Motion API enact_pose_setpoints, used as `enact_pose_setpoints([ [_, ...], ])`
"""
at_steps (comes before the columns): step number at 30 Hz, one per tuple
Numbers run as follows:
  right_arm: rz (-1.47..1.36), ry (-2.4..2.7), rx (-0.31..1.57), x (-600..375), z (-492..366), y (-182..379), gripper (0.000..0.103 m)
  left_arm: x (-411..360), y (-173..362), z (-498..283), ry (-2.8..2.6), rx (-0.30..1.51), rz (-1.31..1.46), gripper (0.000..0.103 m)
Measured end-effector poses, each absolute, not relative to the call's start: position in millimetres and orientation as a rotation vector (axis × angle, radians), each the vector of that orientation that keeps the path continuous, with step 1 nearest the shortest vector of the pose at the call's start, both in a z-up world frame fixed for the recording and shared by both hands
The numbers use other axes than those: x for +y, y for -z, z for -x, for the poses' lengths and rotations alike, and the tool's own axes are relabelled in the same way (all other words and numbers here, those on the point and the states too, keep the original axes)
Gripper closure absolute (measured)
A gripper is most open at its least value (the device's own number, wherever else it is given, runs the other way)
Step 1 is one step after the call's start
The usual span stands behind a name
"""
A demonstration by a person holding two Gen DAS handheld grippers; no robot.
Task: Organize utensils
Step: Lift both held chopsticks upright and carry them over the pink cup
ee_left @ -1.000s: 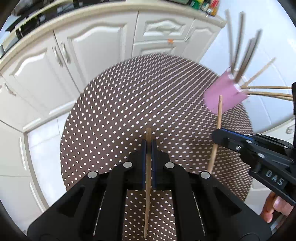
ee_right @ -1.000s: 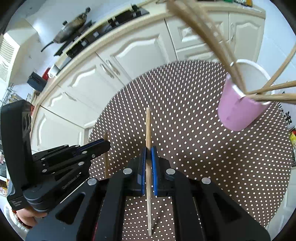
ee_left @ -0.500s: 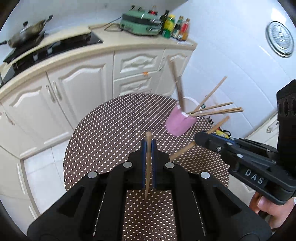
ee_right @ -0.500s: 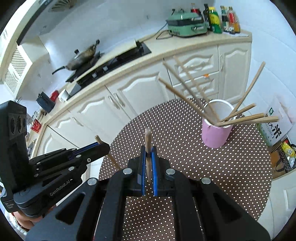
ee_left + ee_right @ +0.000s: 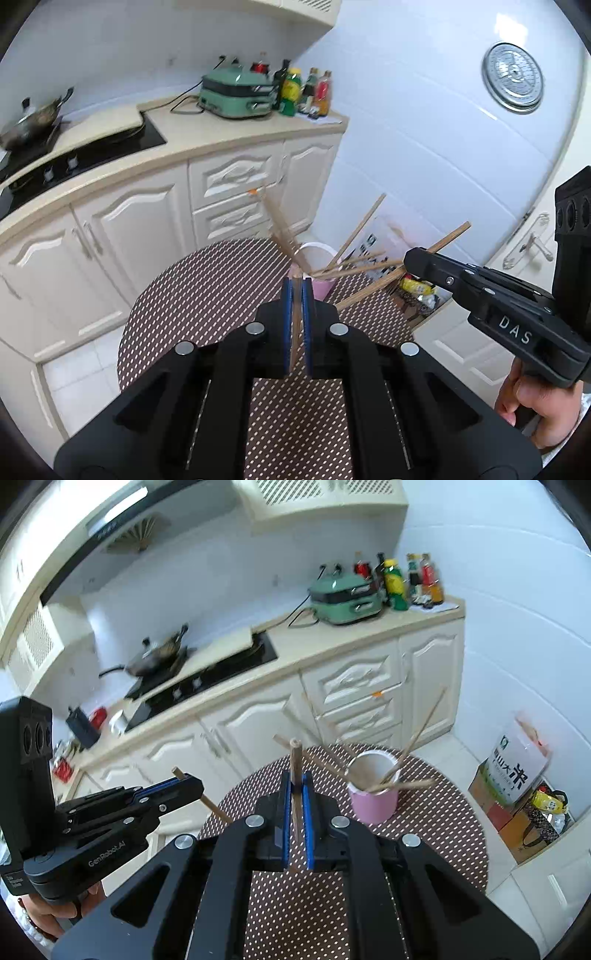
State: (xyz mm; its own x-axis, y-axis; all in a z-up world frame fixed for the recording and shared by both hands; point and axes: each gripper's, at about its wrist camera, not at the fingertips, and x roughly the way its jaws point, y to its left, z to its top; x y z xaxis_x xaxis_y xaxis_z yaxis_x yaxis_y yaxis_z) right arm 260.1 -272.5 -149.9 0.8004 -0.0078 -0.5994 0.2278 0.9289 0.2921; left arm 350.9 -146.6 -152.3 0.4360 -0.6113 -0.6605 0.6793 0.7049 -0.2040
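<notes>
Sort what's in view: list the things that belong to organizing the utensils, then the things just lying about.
For the job:
- chopstick in left gripper
- chopstick in right gripper
- pink cup holding loose chopsticks
- dotted table

Just lying about:
- green cooker
- sauce bottles
- wok
- boxes on the floor

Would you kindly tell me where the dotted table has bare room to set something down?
The table is bare almost everywhere: the near stretch between the grippers and the pink cup, and the strip along the cabinets. Crowded only around the cup, where chopsticks splay outward above it.
</notes>
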Motion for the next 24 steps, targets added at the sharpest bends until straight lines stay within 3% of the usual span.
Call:
enact_pose_setpoints([
  [12,-0.343,0.215,0.509,-312,-254,112,0.098,-183,107,-367,0.893,0.659,-0.038,0.098],
  [24,-0.321,0.249,0.508,-339,-281,116,0.098,-210,105,-412,0.871,0.642,0.0,0.098],
])
